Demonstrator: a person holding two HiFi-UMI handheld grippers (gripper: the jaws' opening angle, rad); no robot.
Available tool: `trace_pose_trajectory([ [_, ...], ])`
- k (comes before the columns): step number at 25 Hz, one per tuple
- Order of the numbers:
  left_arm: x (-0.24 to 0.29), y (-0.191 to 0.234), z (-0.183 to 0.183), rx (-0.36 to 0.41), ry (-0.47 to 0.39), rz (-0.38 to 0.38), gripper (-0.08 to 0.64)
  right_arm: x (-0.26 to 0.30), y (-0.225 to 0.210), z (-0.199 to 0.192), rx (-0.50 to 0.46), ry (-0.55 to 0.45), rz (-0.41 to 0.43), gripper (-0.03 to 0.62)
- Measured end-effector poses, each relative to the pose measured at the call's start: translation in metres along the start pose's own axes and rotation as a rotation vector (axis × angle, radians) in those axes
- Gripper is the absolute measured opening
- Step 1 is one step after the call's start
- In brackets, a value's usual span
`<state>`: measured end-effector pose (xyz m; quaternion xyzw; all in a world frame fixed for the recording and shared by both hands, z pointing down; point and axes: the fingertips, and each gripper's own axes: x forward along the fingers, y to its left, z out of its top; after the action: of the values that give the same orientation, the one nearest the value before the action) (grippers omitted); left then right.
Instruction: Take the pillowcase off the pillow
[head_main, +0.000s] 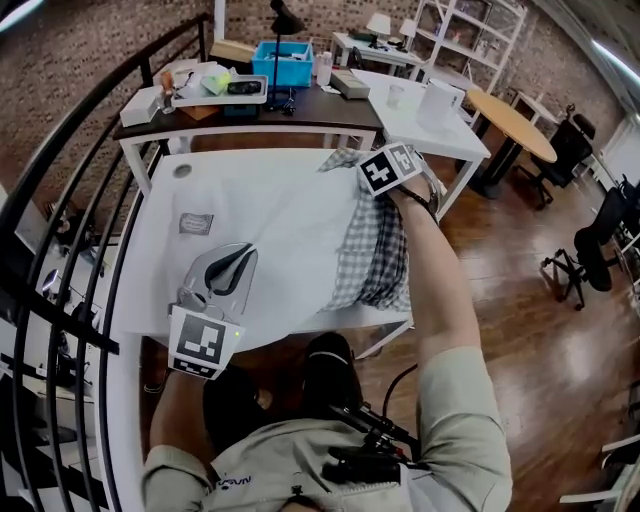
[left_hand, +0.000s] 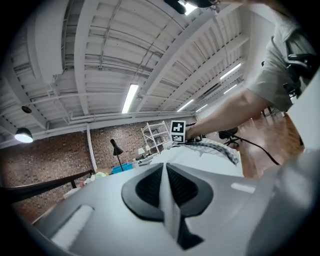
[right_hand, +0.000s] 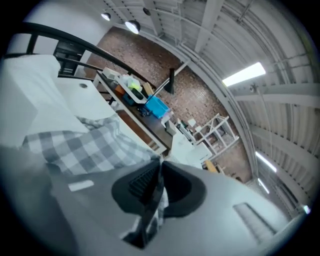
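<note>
A white pillow (head_main: 285, 225) lies on a white table (head_main: 165, 190). The grey-and-white checked pillowcase (head_main: 378, 262) is bunched over the pillow's right end. At the pillow's near left, my left gripper (head_main: 238, 258) is shut on a fold of the pillow's white cloth (left_hand: 167, 200) and lifts it a little. My right gripper (head_main: 368, 176) is at the far right end, shut on the checked pillowcase (right_hand: 75, 145). A strip of that checked cloth is pinched between its pads (right_hand: 142, 182). In the left gripper view the right gripper's marker cube (left_hand: 178, 131) shows beyond the pillow.
Behind the table stands a dark desk (head_main: 300, 110) with a blue bin (head_main: 282, 62) and clutter. A black railing (head_main: 60, 210) curves along the left. White tables, a round wooden table (head_main: 512, 122) and office chairs (head_main: 592, 250) stand on the wooden floor to the right.
</note>
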<state>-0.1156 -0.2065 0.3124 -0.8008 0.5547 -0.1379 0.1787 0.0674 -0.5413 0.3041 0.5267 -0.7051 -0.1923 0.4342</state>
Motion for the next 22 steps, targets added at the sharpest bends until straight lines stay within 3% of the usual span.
trace_pose_trajectory([
  [2,0.01,-0.001,-0.022,-0.044,0.036,-0.008,0.012,0.011,0.009,-0.022,0.014,0.027,-0.003,0.021],
  [5,0.027,-0.001,-0.048,-0.115,0.067,-0.027,0.012,0.011,0.03,-0.026,0.008,-0.04,0.039,0.025],
  [9,0.041,0.002,-0.047,-0.085,0.075,-0.023,0.042,-0.026,0.032,-0.008,0.081,-0.19,0.096,0.113],
  [15,0.03,-0.013,-0.016,0.052,0.058,-0.023,0.119,-0.13,0.046,-0.033,0.348,-0.413,0.173,0.146],
  [19,0.002,-0.065,-0.007,0.135,0.08,-0.168,0.205,-0.217,0.079,-0.069,0.513,-0.543,0.236,0.147],
  [22,0.001,-0.099,-0.026,0.237,0.167,-0.253,0.275,-0.253,0.115,-0.096,0.548,-0.518,0.271,0.147],
])
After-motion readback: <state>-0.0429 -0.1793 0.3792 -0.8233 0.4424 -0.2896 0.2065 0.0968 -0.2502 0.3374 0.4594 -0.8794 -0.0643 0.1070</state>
